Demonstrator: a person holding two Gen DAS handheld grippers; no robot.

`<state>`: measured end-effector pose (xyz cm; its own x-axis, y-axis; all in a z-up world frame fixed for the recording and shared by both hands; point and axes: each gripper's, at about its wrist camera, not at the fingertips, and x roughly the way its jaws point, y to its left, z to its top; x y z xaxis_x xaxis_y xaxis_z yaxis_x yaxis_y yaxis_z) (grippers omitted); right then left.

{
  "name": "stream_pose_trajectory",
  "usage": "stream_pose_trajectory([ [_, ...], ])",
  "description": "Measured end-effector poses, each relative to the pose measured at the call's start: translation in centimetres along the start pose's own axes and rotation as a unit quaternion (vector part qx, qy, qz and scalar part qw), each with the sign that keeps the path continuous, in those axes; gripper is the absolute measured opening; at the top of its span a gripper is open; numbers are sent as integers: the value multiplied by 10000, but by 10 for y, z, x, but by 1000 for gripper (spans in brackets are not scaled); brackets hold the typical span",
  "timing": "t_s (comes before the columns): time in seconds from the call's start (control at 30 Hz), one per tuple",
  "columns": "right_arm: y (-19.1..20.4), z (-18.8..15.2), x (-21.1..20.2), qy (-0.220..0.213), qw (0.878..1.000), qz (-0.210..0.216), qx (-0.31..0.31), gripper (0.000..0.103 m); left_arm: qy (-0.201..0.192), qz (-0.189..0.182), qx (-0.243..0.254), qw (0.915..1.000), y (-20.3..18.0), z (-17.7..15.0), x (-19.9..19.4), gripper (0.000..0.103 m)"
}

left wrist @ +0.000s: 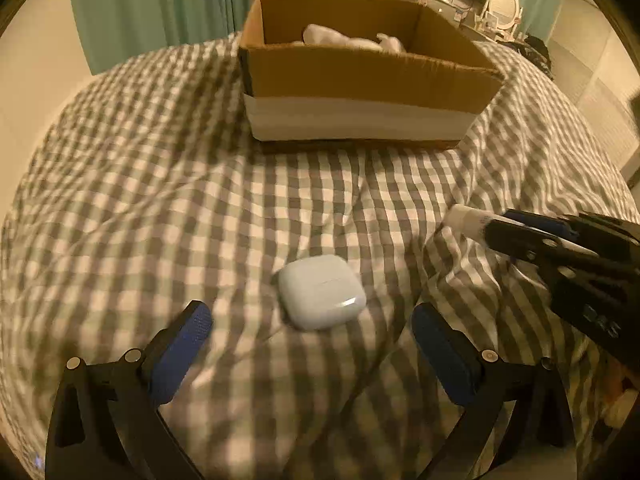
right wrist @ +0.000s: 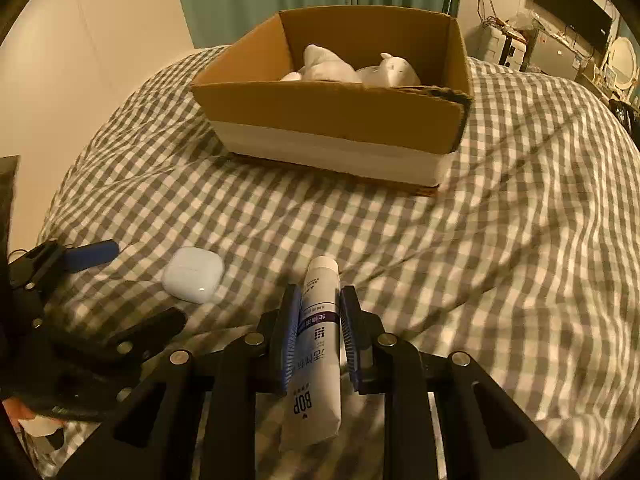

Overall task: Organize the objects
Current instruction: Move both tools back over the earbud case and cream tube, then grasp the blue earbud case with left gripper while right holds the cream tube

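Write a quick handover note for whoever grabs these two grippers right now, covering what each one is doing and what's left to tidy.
Right gripper: jaws shut on the white tube, cap pointing toward the box.
Left gripper: jaws open, empty, either side of the white earbud case, not touching it.
Cardboard box: sits on the checked bedspread farther back, already holding white soft toys.
Done: toys in the box, tube picked up.
Left: put the tube in the box, then close on the earbud case and box it too.
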<state>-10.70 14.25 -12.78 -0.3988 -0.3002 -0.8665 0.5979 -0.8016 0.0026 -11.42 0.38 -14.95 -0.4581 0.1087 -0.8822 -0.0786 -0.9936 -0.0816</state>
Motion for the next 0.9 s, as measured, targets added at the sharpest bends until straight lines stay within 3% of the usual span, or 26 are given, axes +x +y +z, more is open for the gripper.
stream_pose_trajectory([
  [0.17, -9, -5, 14, -32, 9999, -2, 140, 20, 56, 56, 176, 9998, -5, 10, 18, 100],
  [0.3, -9, -9, 15, -55, 9999, 34, 126, 20, 317, -70, 189, 9993, -9, 13, 36, 83],
  [0.37, -9, -9, 15, -59, 9998, 97, 138, 20, 517, -59, 289, 9982, -12, 13, 48, 81],
  [0.4, -10, -9, 16, -51, 9998, 109, 166, 20, 539, -31, 292, 9981, -13, 13, 50, 76],
  [0.43, -11, -10, 16, -42, 9997, 129, 204, 20, 564, -1, 322, 9979, -14, 13, 52, 64],
  [0.5, -11, -11, 14, -87, 9996, 124, 241, 20, 545, 86, 350, 9979, -16, 12, 52, 56],
  [0.9, -4, -31, -19, -549, 9981, -198, 198, 20, 20, -119, 355, 9993, -29, -9, -9, 56],
])
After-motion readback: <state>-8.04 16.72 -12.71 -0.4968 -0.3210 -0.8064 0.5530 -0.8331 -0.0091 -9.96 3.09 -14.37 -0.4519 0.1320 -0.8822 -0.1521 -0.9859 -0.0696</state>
